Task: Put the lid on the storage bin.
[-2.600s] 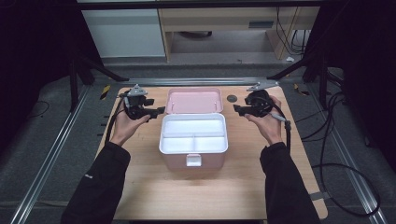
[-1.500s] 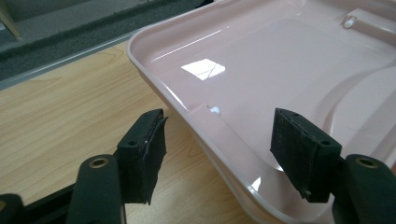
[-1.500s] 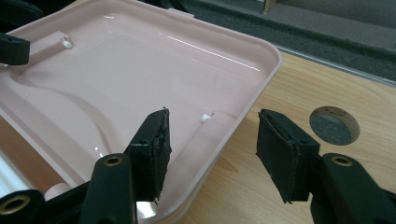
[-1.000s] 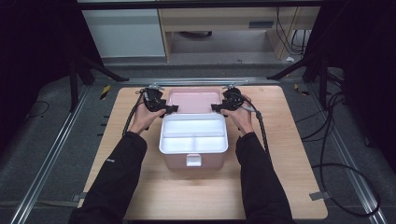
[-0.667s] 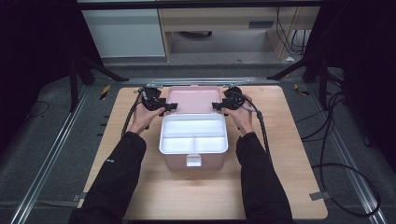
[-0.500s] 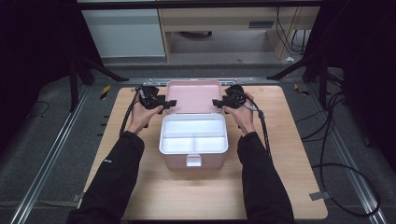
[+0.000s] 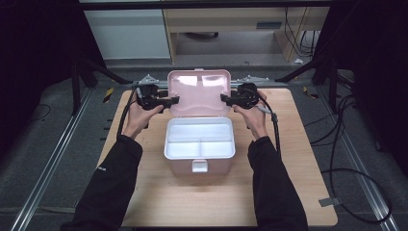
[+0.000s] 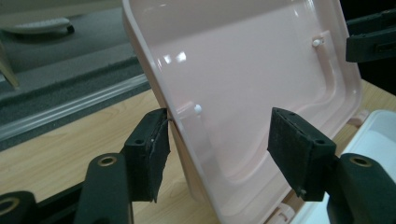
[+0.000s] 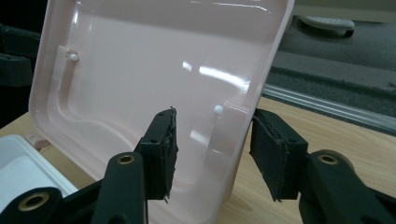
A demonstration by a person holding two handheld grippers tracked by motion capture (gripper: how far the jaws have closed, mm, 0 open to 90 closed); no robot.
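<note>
A pink box point(image 7: 199, 166) with a white divided tray inside stands open mid-table. Its pink lid point(image 7: 198, 94) stands tilted up at the back hinge. My left gripper point(image 7: 172, 100) straddles the lid's left edge and my right gripper point(image 7: 225, 98) its right edge. In the left gripper view point(image 8: 219, 135) the outer pad touches the lid point(image 8: 243, 60) from behind and the inner pad stands off its inside face. The right gripper view point(image 9: 212, 140) shows the same on the lid point(image 9: 140, 60). Both pairs of jaws have just been closing around the lid's edge.
The box rests on a wooden tabletop point(image 7: 288, 192) with bare board in front and at both sides. Metal rails point(image 7: 48, 163) run along the floor by the table. Black cables point(image 7: 346, 173) trail at the right. A low cabinet point(image 7: 231, 24) stands beyond the table.
The lid has swung up from lying flat behind the box to standing nearly upright. Both hands rose with it, and both pairs of jaws narrowed.
</note>
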